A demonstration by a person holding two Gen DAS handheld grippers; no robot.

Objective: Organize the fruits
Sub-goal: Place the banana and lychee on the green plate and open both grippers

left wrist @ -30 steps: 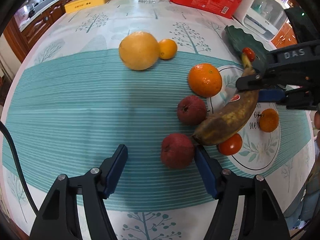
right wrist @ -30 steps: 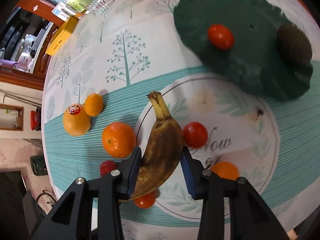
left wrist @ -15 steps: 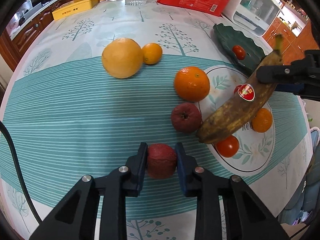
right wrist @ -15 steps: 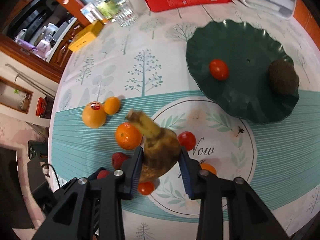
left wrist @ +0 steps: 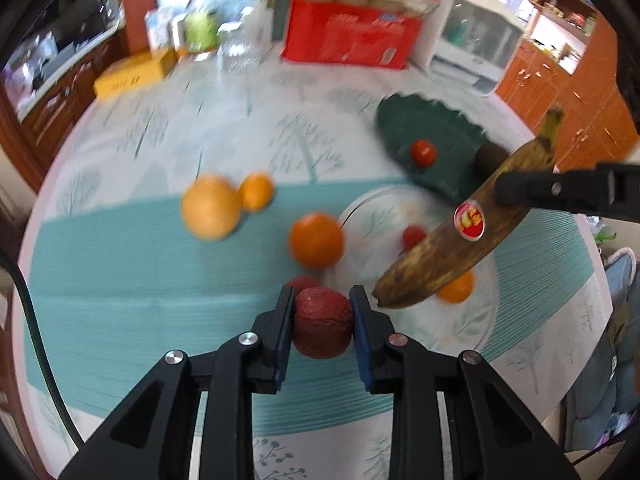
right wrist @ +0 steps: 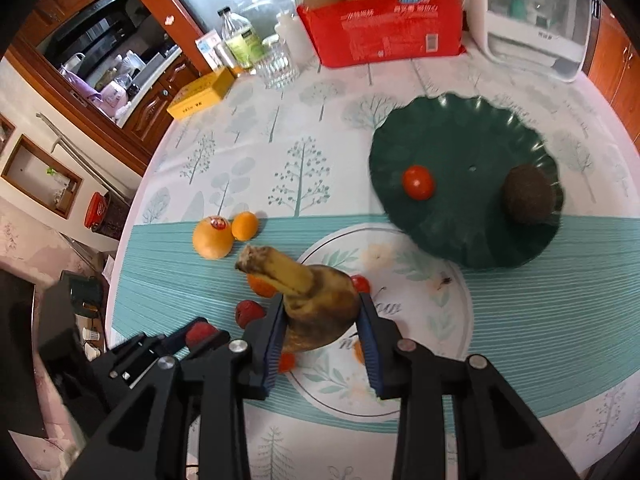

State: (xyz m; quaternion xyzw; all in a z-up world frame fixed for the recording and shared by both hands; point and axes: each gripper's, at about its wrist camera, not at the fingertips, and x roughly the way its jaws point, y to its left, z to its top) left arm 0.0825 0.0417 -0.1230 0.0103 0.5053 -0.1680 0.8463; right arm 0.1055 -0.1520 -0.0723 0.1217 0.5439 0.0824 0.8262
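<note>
Carrying two fruits at once, so keep both grips firm and level on the way to the green plate (right wrist: pixel 460 148). Lower centre of the left wrist view: left gripper (left wrist: pixel 322 320) clenched on a dark red fruit (left wrist: pixel 322 328), blue pads pressed on both flanks, fruit lifted clear of the teal tablecloth (left wrist: pixel 120 272). Lower centre of the right wrist view: right gripper (right wrist: pixel 322 332) clamped across the thick middle of a browned banana (right wrist: pixel 316 300), stem pointing up and left, whole fruit raised above the round white print. Probably soft, that banana; no harder squeeze than needed, and no swinging, since the long ends hang free on each side.

Just beyond, on the cloth mid-frame: a second red fruit (right wrist: pixel 248 312), an orange (left wrist: pixel 316 240), small tomatoes near the print. Further left, a large yellow citrus (right wrist: pixel 212 238) touching a small orange one (right wrist: pixel 245 226).

Upper right of the right wrist view: plate already holding a tomato (right wrist: pixel 418 182) and a brown kiwi (right wrist: pixel 528 194), with bare space between and in front. Best set the banana down along that free front part, low and flat, then the red fruit beside it, apart from the tomato. Behind, at the top: red package, glass, yellow box; steer clear.
</note>
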